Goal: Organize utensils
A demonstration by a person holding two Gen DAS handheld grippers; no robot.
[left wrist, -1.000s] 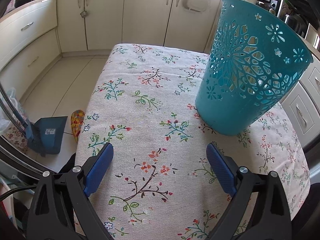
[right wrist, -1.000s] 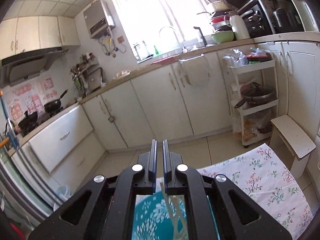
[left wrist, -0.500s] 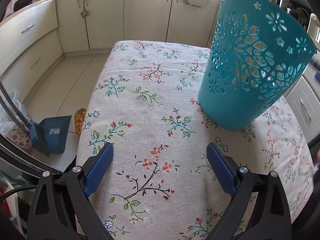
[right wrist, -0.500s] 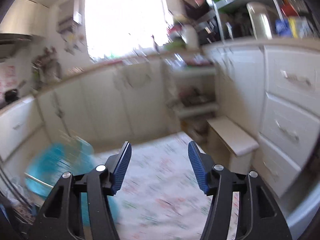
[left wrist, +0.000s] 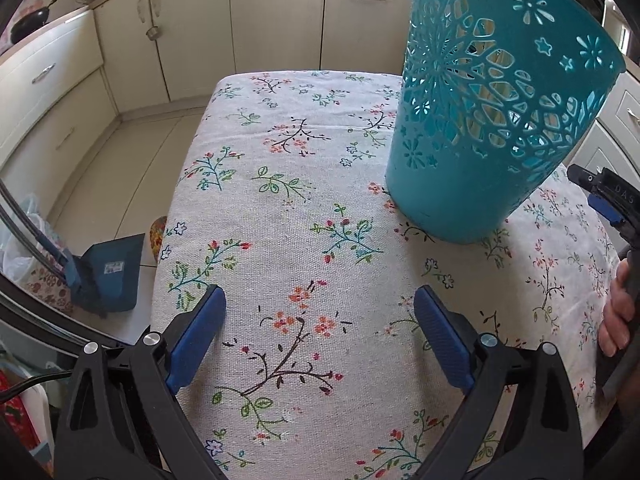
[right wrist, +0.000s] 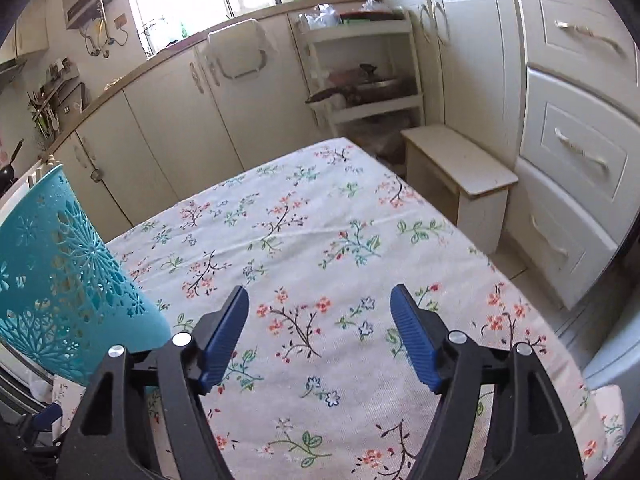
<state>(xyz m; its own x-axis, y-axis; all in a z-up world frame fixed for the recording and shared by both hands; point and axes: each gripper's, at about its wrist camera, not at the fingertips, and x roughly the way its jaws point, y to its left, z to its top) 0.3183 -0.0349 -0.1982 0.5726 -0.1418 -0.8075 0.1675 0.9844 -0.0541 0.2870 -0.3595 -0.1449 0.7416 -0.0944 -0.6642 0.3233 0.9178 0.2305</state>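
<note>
A teal perforated plastic basket [left wrist: 492, 112] stands upright on the floral tablecloth [left wrist: 304, 216], at the far right of the left wrist view. It also shows at the left edge of the right wrist view [right wrist: 60, 280]. Pale shapes show through its holes; I cannot tell what they are. My left gripper [left wrist: 320, 304] is open and empty, low over the cloth, short of the basket. My right gripper [right wrist: 320, 300] is open and empty over the cloth, to the right of the basket. It also shows at the right edge of the left wrist view [left wrist: 612, 204]. No utensil lies on the cloth.
Cream kitchen cabinets [right wrist: 172, 120] surround the table. A small white stool [right wrist: 460, 168] and a white shelf rack [right wrist: 360, 72] stand beyond the table's far end. A blue dustpan [left wrist: 108, 276] lies on the floor left of the table.
My right gripper was shut above the basket on something pale; it has opened, swung right and come down over the cloth. The left gripper crept slightly toward the basket.
</note>
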